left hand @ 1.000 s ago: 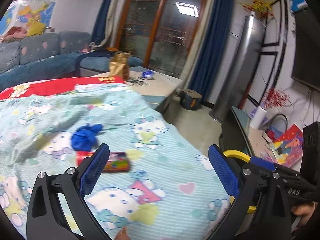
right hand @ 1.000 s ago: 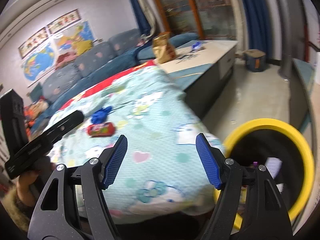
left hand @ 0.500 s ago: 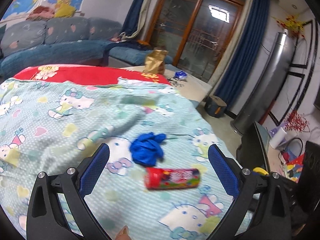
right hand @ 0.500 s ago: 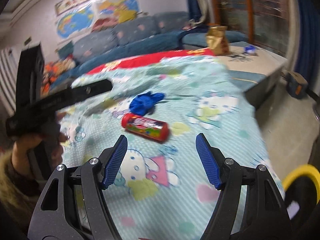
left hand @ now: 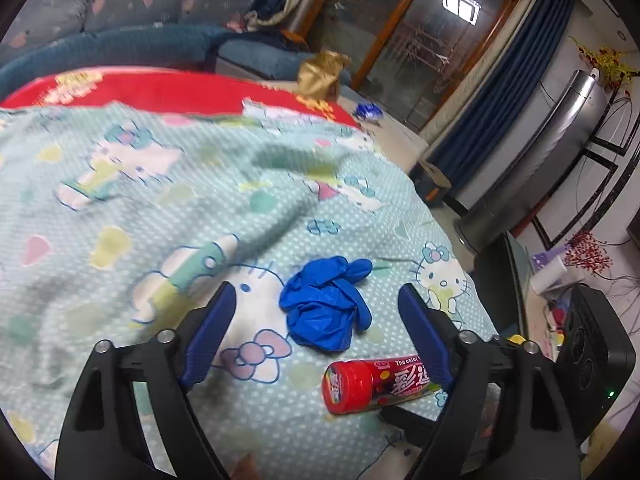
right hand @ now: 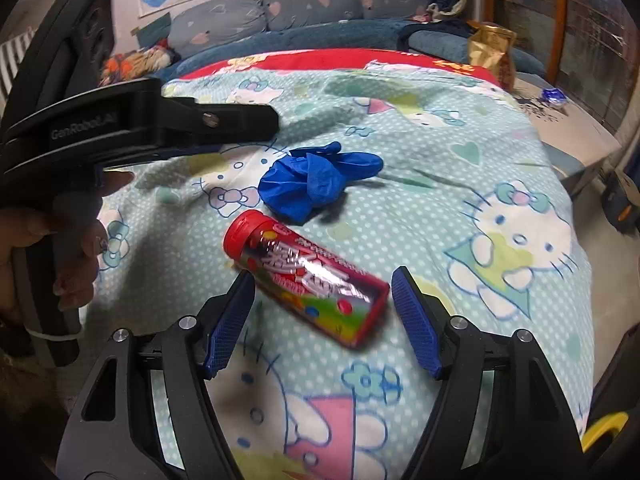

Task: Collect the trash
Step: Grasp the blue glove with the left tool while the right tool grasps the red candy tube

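A crumpled blue glove (left hand: 326, 310) (right hand: 316, 184) lies on the cartoon-cat blanket (left hand: 160, 220). Beside it lies a red candy tube (left hand: 372, 382) (right hand: 306, 276) on its side. My left gripper (left hand: 318, 308) hovers over the glove with its jaws closing; the glove sits between them, untouched by the blue pads. My right gripper (right hand: 322, 294) stands open just above the tube, which lies slantwise between its fingers without contact. In the right wrist view the left gripper's black body (right hand: 132, 124) and the hand holding it (right hand: 60, 240) fill the left side.
A yellow-rimmed bin (right hand: 600, 430) peeks in at the lower right, off the blanket's edge. A gold bag (right hand: 492, 54) and a small blue wrapper (right hand: 554, 96) sit on the far table. A grey-blue sofa (left hand: 120, 12) runs behind.
Both grippers swung from the bin side over the blanket and sank toward the trash. The left now frames the glove with narrower jaws; the right now frames the tube.
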{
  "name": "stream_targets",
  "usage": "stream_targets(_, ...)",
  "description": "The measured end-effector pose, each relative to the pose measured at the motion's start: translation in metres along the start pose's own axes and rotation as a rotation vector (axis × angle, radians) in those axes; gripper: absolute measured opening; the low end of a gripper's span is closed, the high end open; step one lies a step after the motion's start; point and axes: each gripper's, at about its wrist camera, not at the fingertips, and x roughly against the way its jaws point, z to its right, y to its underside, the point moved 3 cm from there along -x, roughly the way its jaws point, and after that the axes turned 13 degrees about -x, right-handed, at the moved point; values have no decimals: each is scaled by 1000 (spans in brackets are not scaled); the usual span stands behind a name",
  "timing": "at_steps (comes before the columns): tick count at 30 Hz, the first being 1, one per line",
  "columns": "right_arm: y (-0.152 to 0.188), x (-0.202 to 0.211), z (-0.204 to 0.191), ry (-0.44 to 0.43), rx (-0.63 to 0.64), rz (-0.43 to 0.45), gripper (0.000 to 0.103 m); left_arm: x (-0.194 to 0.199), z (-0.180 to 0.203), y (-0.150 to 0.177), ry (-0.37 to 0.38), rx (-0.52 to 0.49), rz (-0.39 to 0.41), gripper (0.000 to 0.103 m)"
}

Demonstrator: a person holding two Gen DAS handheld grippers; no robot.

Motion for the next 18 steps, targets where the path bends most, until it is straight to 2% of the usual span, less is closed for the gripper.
stream_targets(3, -1, -8, 0, -15, 7, -27, 63, -13, -2, 2, 31, 22, -28, 72)
stream_targets(5, 0, -11, 2, -21, -1, -33, 57, -20, -3, 5, 51, 40, -40, 68)
stream_targets(7, 2, -10, 2, -30, -2, -30, 35, -26, -4, 7, 72, 62, -51, 61)
stream_targets(10, 6, -5, 3, -48, -12, -25, 17, -34, -6, 10, 91, 84, -66, 50)
stream_targets(12, 10, -1, 2, -58, -16, -20, 10, -36, -5, 12, 95, 89, -71, 45)
stream_targets(14, 16, 5, 0, -72, -18, -14, 6, -37, -5, 13, 98, 95, -76, 37)
stream_targets(18, 31, 16, -8, -115, -16, -16, 7, -39, 0, 17, 112, 92, -80, 27)
